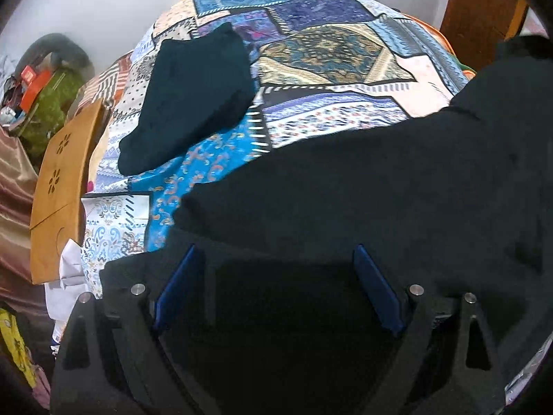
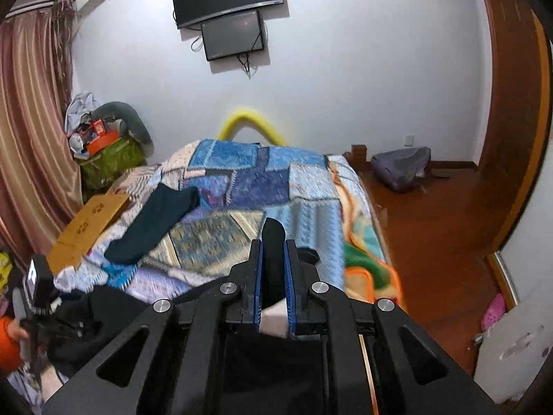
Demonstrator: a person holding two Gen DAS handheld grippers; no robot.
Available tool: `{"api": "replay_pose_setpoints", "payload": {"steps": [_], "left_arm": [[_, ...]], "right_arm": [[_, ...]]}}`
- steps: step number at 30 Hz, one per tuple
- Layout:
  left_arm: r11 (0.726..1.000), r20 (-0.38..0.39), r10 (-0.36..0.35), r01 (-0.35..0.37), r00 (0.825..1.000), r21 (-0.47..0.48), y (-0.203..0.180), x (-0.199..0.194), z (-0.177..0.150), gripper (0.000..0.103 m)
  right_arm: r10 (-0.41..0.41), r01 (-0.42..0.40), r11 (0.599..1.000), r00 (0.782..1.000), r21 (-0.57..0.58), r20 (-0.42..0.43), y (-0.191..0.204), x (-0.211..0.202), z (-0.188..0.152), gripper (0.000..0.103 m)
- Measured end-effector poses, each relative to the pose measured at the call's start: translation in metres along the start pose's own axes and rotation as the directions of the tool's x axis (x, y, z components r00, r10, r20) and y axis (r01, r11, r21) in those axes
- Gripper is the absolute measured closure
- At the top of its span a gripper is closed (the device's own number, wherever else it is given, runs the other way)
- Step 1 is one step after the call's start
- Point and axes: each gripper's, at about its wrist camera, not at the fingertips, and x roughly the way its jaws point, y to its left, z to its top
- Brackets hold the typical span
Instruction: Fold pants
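Note:
Black pants (image 1: pixel 363 186) lie spread over the near part of the patchwork bed cover (image 1: pixel 328 55). My left gripper (image 1: pixel 276 252) is open, its blue pads wide apart with black cloth lying between and under them. My right gripper (image 2: pixel 273 249) is shut on a fold of the black pants (image 2: pixel 273 238), held up above the bed; a white tag shows between the pads lower down. More black cloth (image 2: pixel 86 314) hangs at the lower left of the right wrist view, by the other gripper's device (image 2: pixel 36 283).
A folded dark teal garment (image 1: pixel 193 100) lies on the bed's left side; it also shows in the right wrist view (image 2: pixel 155 224). A tan cardboard panel (image 1: pixel 62 186) leans at the left edge. Curtain (image 2: pixel 31 138), cluttered green bag (image 2: pixel 110 159), wooden floor (image 2: pixel 432 228) at right.

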Motion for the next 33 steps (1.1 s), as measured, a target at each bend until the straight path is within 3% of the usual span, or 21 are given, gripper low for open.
{"api": "replay_pose_setpoints", "payload": {"steps": [5,10,15,19,23,29,33], "left_arm": [[0.999,0.004,0.0,-0.001,1.0,0.036,-0.023,-0.005,-0.005,0.012],[0.999,0.028,0.032,-0.033,0.999,0.044,-0.03,-0.006,-0.007,0.009],[1.0,0.032,0.014,-0.015,0.999,0.01,-0.025,-0.003,-0.007,0.005],[1.0,0.029,-0.012,0.012,0.999,-0.001,-0.022,-0.003,-0.008,0.005],[1.0,0.066,-0.026,0.027,0.997,-0.007,-0.011,-0.014,-0.009,0.005],[0.996,0.164,0.037,-0.023,0.986,-0.092,0.051,-0.046,-0.009,0.005],[0.978,0.155,0.113,-0.082,0.982,-0.194,0.12,-0.052,-0.015,0.005]], "right_arm": [[-0.017,0.028,0.996,0.991,0.081,-0.131,-0.032,0.018,-0.064,0.093],[-0.021,0.069,0.984,0.961,0.165,-0.276,-0.053,0.041,-0.136,0.092],[-0.045,0.115,0.974,0.942,0.194,-0.332,-0.052,0.043,-0.166,0.082],[-0.137,0.192,0.973,0.93,0.132,-0.341,-0.047,0.032,-0.152,0.064],[-0.144,0.183,0.977,0.946,0.113,-0.292,-0.042,0.011,-0.129,0.063],[-0.091,0.096,0.995,0.974,0.012,-0.209,0.012,0.01,-0.087,0.057],[-0.011,-0.005,0.996,0.984,-0.087,-0.18,0.069,0.033,-0.063,0.051]]}}
